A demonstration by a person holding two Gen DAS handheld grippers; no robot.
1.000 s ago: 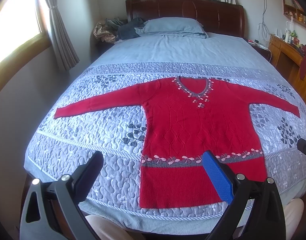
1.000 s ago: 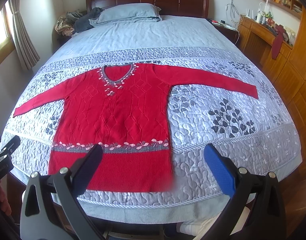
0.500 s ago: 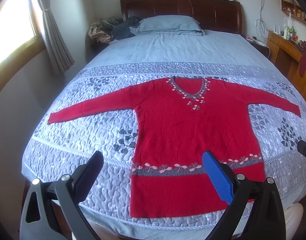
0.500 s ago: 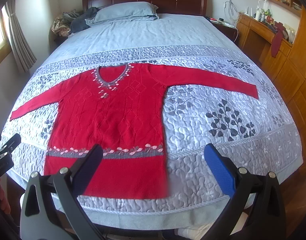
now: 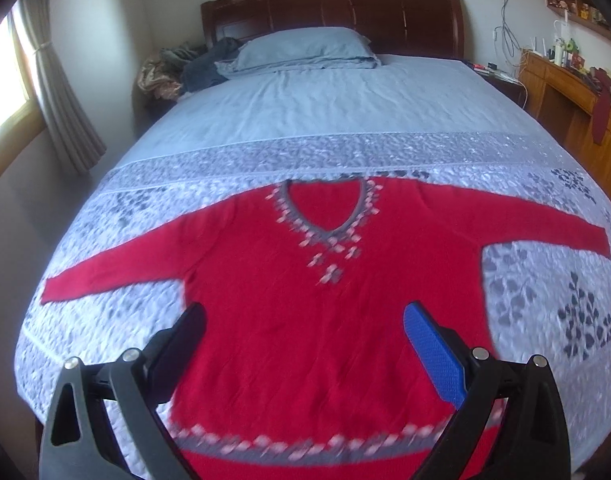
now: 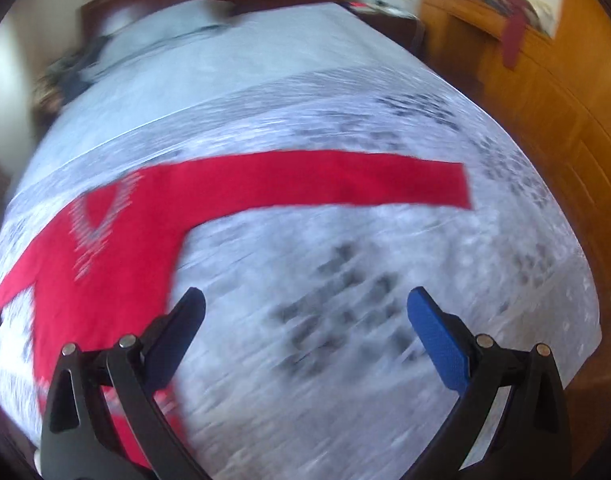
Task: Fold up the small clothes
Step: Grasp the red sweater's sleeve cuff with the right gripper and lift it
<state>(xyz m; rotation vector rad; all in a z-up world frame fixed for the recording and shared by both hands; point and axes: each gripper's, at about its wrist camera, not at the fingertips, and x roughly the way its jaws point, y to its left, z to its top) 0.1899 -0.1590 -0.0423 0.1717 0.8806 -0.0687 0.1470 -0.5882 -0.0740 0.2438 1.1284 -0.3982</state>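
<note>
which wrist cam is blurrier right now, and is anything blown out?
Right wrist: heavy motion smear across the quilt and red sweater; only the right claw stays sharp. Left wrist: mild blur on the sweater's neckline trim, headboard fairly crisp. The window at its left edge is overexposed.

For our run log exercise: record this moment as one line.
stage: approach | red sweater: flat, unfolded | left gripper: open | right gripper: open, over bedspread
</note>
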